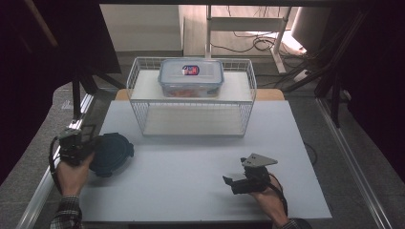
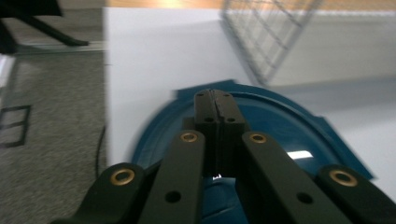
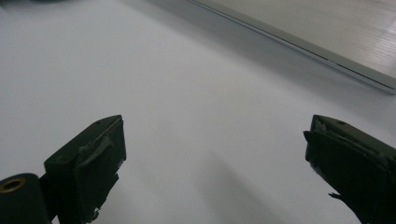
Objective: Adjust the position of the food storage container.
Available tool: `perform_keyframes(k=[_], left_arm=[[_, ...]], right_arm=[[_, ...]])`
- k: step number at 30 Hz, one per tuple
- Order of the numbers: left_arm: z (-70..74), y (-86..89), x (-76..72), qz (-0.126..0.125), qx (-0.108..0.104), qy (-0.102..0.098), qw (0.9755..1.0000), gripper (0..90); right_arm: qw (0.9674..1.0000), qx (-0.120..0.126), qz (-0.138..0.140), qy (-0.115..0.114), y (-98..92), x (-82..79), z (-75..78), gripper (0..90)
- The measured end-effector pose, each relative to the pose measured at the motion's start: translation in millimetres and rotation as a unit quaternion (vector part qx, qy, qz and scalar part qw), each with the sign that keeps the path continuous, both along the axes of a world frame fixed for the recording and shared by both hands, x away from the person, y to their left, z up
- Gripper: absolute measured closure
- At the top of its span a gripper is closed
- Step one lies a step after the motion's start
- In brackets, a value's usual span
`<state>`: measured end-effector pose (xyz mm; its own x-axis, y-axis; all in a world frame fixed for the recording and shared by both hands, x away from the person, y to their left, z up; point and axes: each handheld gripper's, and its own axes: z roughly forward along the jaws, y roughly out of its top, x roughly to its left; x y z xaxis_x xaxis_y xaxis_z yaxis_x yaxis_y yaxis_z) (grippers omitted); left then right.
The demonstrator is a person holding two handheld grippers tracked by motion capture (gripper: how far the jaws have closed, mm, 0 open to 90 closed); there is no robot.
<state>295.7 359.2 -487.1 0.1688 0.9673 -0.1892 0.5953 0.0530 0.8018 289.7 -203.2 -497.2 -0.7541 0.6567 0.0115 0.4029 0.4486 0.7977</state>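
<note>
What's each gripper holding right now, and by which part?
The left gripper is shut above the blue lid; whether it pinches the rim is unclear. The right gripper holds nothing.

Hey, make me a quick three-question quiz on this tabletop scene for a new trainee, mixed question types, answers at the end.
1. True or false: the clear lidded container sits on the wire rack's upper shelf.
2. Which gripper has its fingers closed together: A) left gripper B) right gripper?
3. Fill in: the left gripper is above a round dark ____ lid.

Key: 1 true. 2 A, the right gripper's fingers stand wide apart over the white table. 3 blue.
</note>
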Motion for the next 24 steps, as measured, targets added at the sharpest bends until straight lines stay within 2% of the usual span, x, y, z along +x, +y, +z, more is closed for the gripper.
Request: perform_keyframes(k=[5, 8, 9, 11, 12, 13, 17, 20, 24], left_arm=[[-5.3, 22.7, -5.9, 0.047, 0.004, 0.002, 0.9989, 89.9], [-13.0, 31.5, -6.9, 0.066, 0.004, 0.015, 0.9977, 89.9], [-18.0, 33.8, -6.1, 0.073, 0.008, 0.029, 0.9969, 89.9], [-24.0, 35.1, -5.1, 0.076, 0.015, 0.045, 0.996, 89.9], [-26.8, 35.0, -5.0, 0.077, 0.015, 0.048, 0.9957, 89.9], [-27.3, 36.0, -6.0, 0.079, 0.006, 0.047, 0.9957, 90.0], [-27.5, 31.2, -7.4, 0.086, 0.013, 0.06, 0.9944, 90.0], [-28.7, 29.7, -10.7, 0.08, -0.003, 0.062, 0.9949, 90.0], [-27.9, 20.1, -13.3, 0.067, -0.003, 0.064, 0.9957, 90.0]], right_arm=[[1.0, -0.007, 0.003, 0.001, 1.0, 0.3, -1.8, 4.9], [1.0, -0.008, 0.003, 0.001, 1.0, 0.3, -1.5, 4.9], [1.0, -0.007, 0.003, 0.001, 0.9, 0.3, -1.4, 4.9], [1.0, -0.007, 0.0, 0.001, 0.6, 0.6, -1.6, 4.9], [1.0, -0.007, -0.001, 0.002, 0.5, 0.6, -1.5, 4.9], [1.0, -0.007, -0.001, 0.001, 0.3, 0.5, -1.4, 4.9], [1.0, -0.007, -0.002, 0.001, -0.4, 1.1, -1.2, 4.9], [1.0, -0.008, -0.003, 0.002, -0.7, 1.5, -1.1, 4.9], [1.0, -0.008, -0.004, 0.001, -0.9, 1.5, -0.9, 4.9]])
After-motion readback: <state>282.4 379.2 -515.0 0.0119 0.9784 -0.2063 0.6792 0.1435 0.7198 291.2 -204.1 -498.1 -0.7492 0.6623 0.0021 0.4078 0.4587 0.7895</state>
